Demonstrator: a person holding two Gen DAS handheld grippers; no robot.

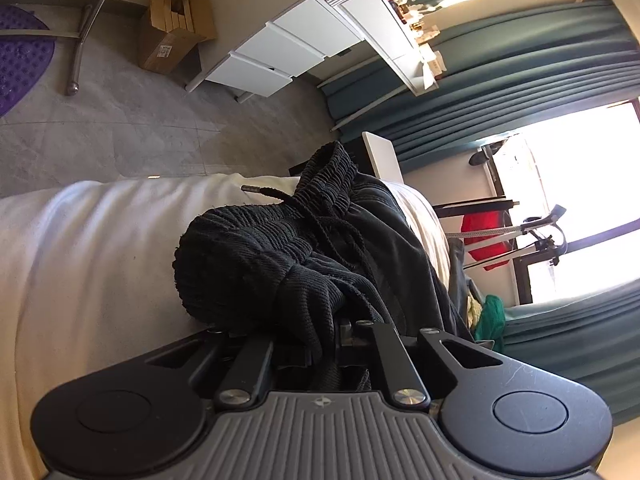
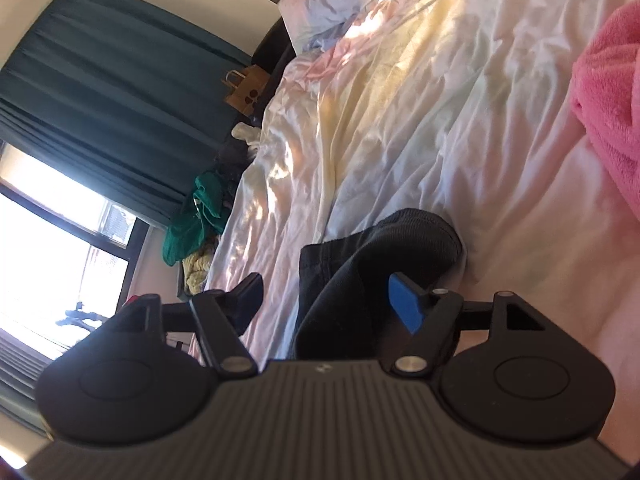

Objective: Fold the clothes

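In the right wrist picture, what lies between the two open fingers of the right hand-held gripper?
In the right wrist view, a fold of the dark garment lies between them, on the pale bedsheet.

A bed [image 2: 420, 92] in rumpled white sheets bears black drawstring trousers [image 1: 280, 248] and a pink blanket [image 2: 612, 112].

Left wrist view: a bunched pair of drawstring trousers [image 1: 304, 248] lies on the bed [image 1: 88, 248], its near end gathered between the closed jaws of the left gripper [image 1: 320, 354]; beyond the bed's far edge stand a cardboard box [image 1: 172, 36] and, to its right, a drawer unit [image 1: 288, 52]; curtains [image 1: 520, 80] hang further right. Right wrist view: the trousers [image 2: 372, 272] lie on the bed sheet [image 2: 400, 120] between the spread jaws of the right gripper [image 2: 328, 304]; a fleece blanket [image 2: 608, 112] lies at right; a clothes heap [image 2: 196, 220] sits beside the bed at left.
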